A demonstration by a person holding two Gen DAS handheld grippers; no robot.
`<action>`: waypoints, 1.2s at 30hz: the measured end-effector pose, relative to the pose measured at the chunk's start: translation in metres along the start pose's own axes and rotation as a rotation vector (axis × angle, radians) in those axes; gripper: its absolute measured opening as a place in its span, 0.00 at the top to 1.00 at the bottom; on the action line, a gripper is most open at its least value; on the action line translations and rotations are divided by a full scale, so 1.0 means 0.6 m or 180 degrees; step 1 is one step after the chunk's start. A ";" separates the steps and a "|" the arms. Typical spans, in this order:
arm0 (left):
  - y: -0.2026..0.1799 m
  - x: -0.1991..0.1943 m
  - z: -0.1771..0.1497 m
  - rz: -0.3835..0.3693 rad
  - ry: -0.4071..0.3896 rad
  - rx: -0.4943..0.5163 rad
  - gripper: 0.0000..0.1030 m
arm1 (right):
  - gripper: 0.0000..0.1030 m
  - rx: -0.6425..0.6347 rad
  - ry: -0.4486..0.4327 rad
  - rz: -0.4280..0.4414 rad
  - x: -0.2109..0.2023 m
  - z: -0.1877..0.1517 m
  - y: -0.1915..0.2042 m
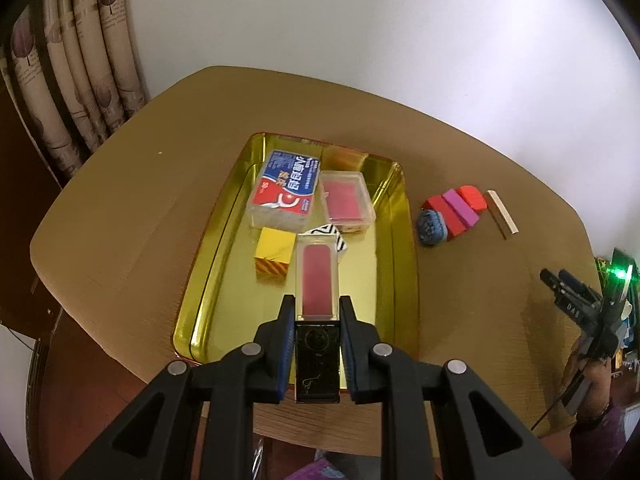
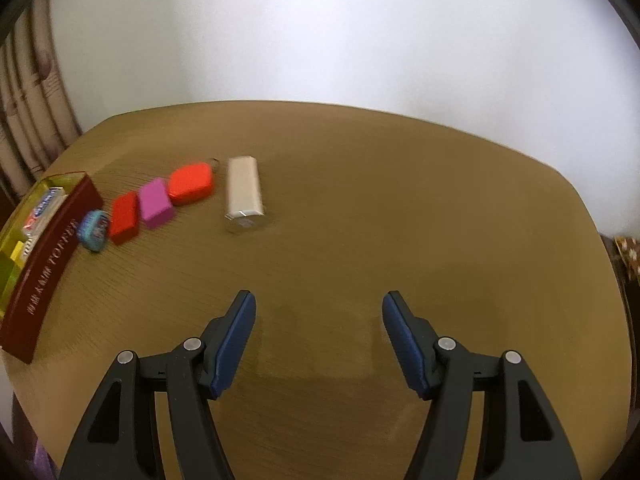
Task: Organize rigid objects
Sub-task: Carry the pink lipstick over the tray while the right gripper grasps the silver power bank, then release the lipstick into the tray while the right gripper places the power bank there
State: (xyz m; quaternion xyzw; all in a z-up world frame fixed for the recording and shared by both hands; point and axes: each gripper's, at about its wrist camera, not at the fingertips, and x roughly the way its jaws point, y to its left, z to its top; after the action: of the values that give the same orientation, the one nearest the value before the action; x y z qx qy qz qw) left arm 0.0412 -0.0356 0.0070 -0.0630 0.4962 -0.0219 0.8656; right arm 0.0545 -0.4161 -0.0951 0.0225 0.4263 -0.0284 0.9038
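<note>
Two grippers | left [image 1: 318, 312] jaws clamp glossy rectangular lipstick case [image 1: 317, 280] | right [image 2: 319, 312] jaws wide, empty

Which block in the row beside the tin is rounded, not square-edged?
The orange-red block at the row's far end; the red block and magenta block have square edges.

Tin [image 2: 48, 256] outer wall: "TOFFEE", partly blurred. Clear box [image 1: 285, 188] label: Chinese characters, unreadable.

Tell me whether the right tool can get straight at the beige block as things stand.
Probably yes. The right tool is open and empty, and only bare table lies between it and the beige block, which lies apart from the orange-red piece.
</note>
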 end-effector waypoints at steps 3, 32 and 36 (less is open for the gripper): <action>0.001 0.008 -0.002 -0.0016 0.0028 0.0025 0.80 | 0.39 -0.0074 -0.0044 0.0019 0.003 0.022 0.020; 0.000 0.118 0.003 -0.0112 0.0368 0.0185 0.80 | 0.74 -0.0574 0.0668 0.0158 0.151 0.153 0.084; 0.002 0.118 0.003 -0.0037 0.0301 0.0219 0.80 | 0.74 -0.0620 0.0660 0.0129 0.143 0.153 0.081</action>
State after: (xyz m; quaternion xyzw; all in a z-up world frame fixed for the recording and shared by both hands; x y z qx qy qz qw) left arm 0.0783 -0.0412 -0.0530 -0.0351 0.5352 -0.0470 0.8427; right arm 0.1834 -0.3765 -0.1022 -0.0540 0.5177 0.0339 0.8532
